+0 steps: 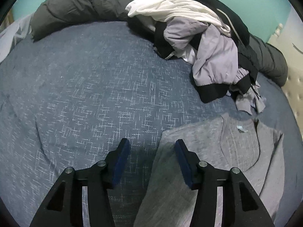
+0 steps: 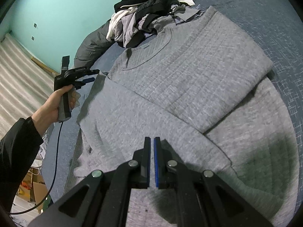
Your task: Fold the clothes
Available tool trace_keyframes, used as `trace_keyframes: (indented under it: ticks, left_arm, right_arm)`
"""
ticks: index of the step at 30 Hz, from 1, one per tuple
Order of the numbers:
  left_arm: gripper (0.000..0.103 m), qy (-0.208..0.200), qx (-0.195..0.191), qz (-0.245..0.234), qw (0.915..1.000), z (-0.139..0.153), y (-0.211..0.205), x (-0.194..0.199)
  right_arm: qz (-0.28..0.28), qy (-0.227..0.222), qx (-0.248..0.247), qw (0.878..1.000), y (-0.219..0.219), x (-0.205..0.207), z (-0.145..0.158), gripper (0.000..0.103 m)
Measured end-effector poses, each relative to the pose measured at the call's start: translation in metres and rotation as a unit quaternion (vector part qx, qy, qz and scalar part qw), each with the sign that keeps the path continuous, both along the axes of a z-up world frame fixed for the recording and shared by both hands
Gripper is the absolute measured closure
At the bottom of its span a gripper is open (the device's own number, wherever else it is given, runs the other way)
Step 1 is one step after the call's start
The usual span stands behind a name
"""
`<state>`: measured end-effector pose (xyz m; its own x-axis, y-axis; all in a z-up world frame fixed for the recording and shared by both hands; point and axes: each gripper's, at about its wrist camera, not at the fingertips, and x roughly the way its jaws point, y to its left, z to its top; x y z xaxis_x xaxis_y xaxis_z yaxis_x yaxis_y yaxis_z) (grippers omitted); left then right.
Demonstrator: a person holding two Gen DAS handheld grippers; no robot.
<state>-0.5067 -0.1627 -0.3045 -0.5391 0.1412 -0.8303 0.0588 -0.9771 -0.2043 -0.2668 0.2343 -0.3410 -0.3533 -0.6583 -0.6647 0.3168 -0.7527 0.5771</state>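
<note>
- left gripper point(image 1: 152, 146): jaws spread apart, nothing between the blue pads, just bare blue bedspread point(image 1: 85, 87) under the gap. Its right finger hangs over the edge of the grey sweater point(image 1: 217, 157).
- right gripper point(image 2: 152, 141): jaws pressed together with only a sliver of a gap, no cloth visibly pinched. It's over the lower part of the sweater and its shadow falls on the knit below and to the right.
- sweater lies flat right ahead of the right jaws, front up, neckline at the far end, both sleeves folded in across the chest.
- off to the left of the right jaws, a hand point(image 2: 56, 104) in a dark sleeve holds the left gripper by its handle at the sweater's left edge, cable dangling down.
- past the sweater's collar there's a messy clothes pile point(image 1: 198, 37), white, lilac and black stuff.
- behind that, a long dark grey bolster point(image 1: 79, 5) along the teal wall point(image 2: 62, 19).
</note>
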Motion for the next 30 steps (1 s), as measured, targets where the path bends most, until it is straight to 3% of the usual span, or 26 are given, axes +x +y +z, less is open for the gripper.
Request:
trace_keyframes:
  ticks: [6,11,15,17,22,27,30]
  left_arm:
    - [0.049,0.02,0.045,0.015,0.9987,0.007,-0.005,0.004]
    - [0.049,0.001,0.037,-0.012,0.9992,0.001,0.008,0.0]
    - [0.088,-0.013,0.035,-0.013,0.9992,-0.008,0.011,-0.002]
    - [0.092,-0.011,0.029,-0.011,0.9995,-0.009,0.009,-0.002]
    - [0.094,-0.01,-0.007,0.009,0.9999,-0.009,0.001,-0.009]
    - [0.093,-0.015,0.006,0.02,0.9997,-0.017,-0.004,-0.018]
    - [0.09,0.004,0.021,0.031,0.9993,-0.01,-0.012,-0.016]
  right_arm:
    - [-0.002,-0.003,-0.003,1.0,0.003,-0.001,-0.001,0.1]
    - [-0.003,-0.003,-0.004,1.0,0.007,0.002,-0.002,0.1]
    - [-0.005,-0.002,-0.005,1.0,0.008,0.001,-0.001,0.1]
    - [-0.005,-0.003,-0.005,1.0,0.009,0.0,-0.001,0.1]
    - [-0.004,-0.003,-0.005,1.0,0.01,-0.001,-0.001,0.1]
    - [-0.005,-0.004,-0.004,1.0,0.011,-0.001,-0.001,0.1]
    - [-0.006,-0.003,-0.005,1.0,0.012,-0.001,0.0,0.1]
